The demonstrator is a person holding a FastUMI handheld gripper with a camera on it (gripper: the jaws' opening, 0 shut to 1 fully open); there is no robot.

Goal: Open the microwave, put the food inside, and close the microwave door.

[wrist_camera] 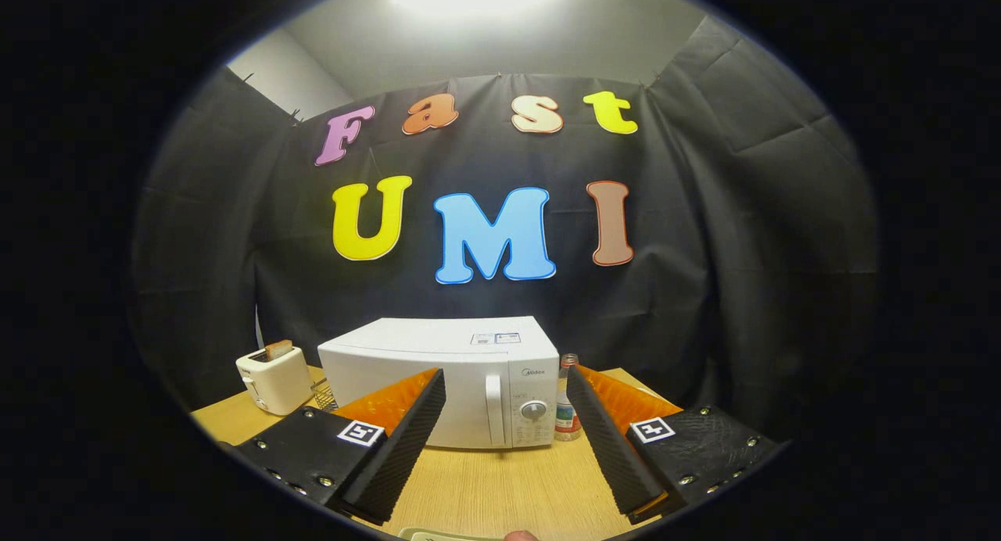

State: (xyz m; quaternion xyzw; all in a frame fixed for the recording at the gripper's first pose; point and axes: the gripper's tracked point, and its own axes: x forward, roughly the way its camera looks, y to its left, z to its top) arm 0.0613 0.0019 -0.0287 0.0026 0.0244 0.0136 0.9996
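Note:
A white microwave [453, 385] stands on the wooden table [485, 486] beyond my fingers, its door shut, with a vertical handle [493, 410] and a round dial [534, 410] on its right side. My gripper [507, 381] is open, held back from the microwave with nothing between its fingers. The left fingertip [435, 385] overlaps the door in the view; the right fingertip [575, 381] sits just right of the control panel. At the table's near edge, below the fingers, a pale plate rim [438, 535] with a bit of something on it peeks in.
A white toaster [274, 378] holding a slice of toast stands left of the microwave, with a small wire rack [325, 395] between them. A bottle with a red label [567, 404] stands close to the microwave's right side. Bare tabletop lies between the fingers and the microwave.

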